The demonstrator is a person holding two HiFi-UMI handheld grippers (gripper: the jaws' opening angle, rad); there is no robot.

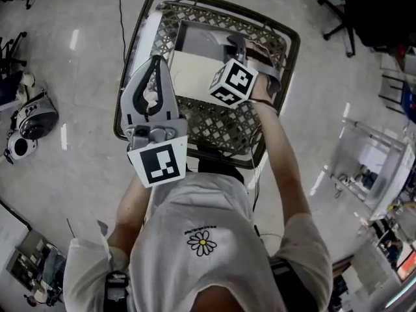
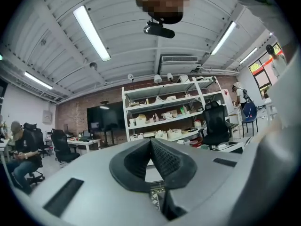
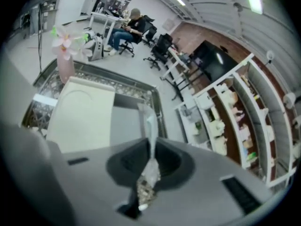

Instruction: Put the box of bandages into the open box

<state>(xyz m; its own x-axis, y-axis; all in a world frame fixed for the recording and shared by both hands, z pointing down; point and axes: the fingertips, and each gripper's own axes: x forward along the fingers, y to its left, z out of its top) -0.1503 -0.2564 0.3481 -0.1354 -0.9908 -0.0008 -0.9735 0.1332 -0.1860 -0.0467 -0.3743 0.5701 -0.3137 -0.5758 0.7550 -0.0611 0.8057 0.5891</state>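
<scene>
Reaching into a lattice-walled wire basket (image 1: 221, 129) with the right gripper (image 3: 150, 144), jaws closed on a thin, pale, see-through strip (image 3: 147, 119) standing edge-on between the pads. Cannot tell from any view the thing behind that strip.

Lying flat in the basket just beyond those jaws: a cream box (image 3: 82, 114) with a half-round notch near one edge, and right against its side a grey panel (image 3: 126, 124). Possibly the box of bandages, possibly the open box: cannot tell which.

Standing at the basket's rim beside the cream box: a pink vase (image 3: 65, 67) with pale flowers; inside or outside the wire, cannot tell.

Holding the left gripper (image 2: 151, 147) over the basket's near-left edge, pointed up toward ceiling lights (image 2: 91, 32) and white shelving (image 2: 164, 112), jaws pressed together with nothing between them.

Showing in the head view the right marker cube (image 1: 233, 82) above the basket's middle, the left marker cube (image 1: 161, 164) close to the person's chest.
</scene>
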